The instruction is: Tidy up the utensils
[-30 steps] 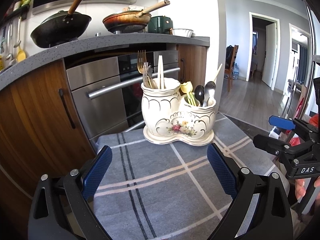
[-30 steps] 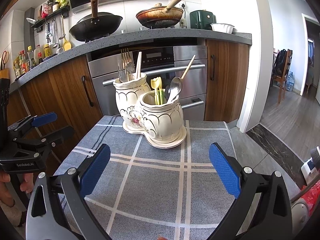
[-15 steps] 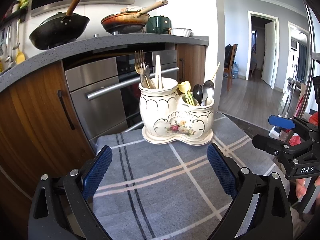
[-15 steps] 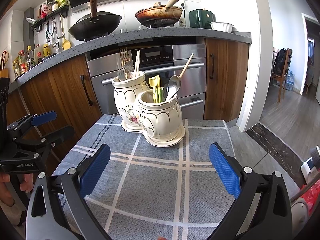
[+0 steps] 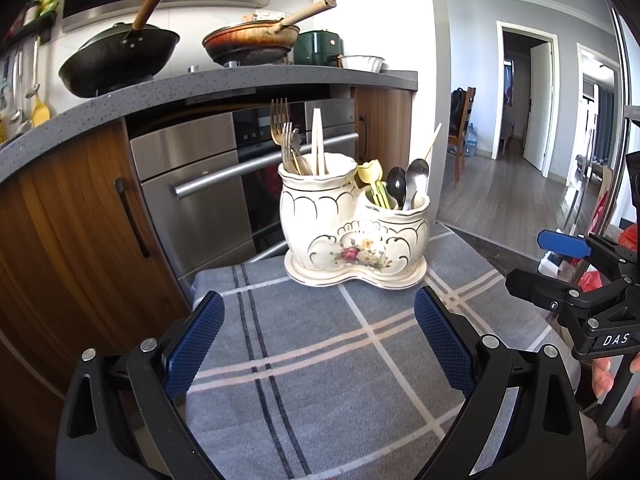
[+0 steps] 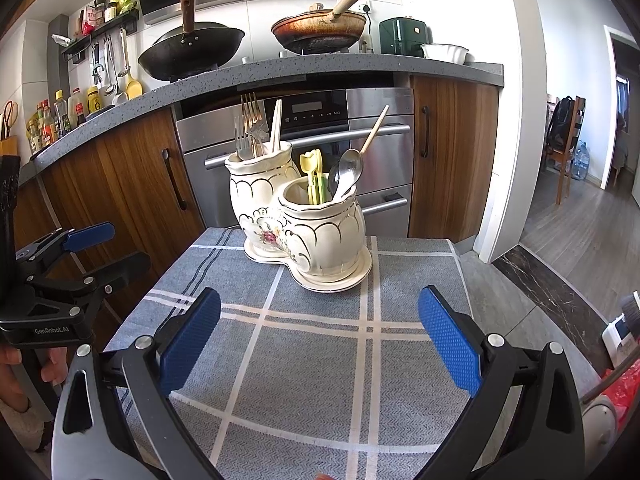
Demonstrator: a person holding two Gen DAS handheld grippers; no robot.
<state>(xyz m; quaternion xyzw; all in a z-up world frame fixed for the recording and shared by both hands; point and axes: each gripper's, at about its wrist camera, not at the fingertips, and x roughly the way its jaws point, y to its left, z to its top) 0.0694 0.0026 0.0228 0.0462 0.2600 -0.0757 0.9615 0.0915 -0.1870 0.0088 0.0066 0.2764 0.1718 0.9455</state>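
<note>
- The left claw [image 5: 316,332] is hovering released and empty over the near part of the desk, its blue pads spread wide; in the right wrist view it is sitting off to the left, gripped by a hand [image 6: 24,372].
- Straight ahead of both claws, the ceramic utensil holder [image 5: 354,224] is standing upright on the grey plaid cloth [image 5: 320,360] covering the desk, well clear of either set of pads.
- Its taller pot, to the left in the left claw's view, is holding forks [image 5: 286,136] and pale chopsticks [image 5: 317,140]; the lower pot is holding yellow-green plastic utensils [image 5: 374,186], spoons [image 5: 408,184] and a leaning wooden-handled one.
- The right claw [image 6: 320,332] is likewise hanging released with nothing between its pads.
- Judging by this, everything looks sorted already; any further pick would call for pinching one handle high above the rim and lifting straight up, since the handles are crowding each other and the holder could tip.
- Beyond the holder, an oven [image 6: 320,136] and wooden cabinets are standing under a counter with two woks; nothing is blocking the approach.
</note>
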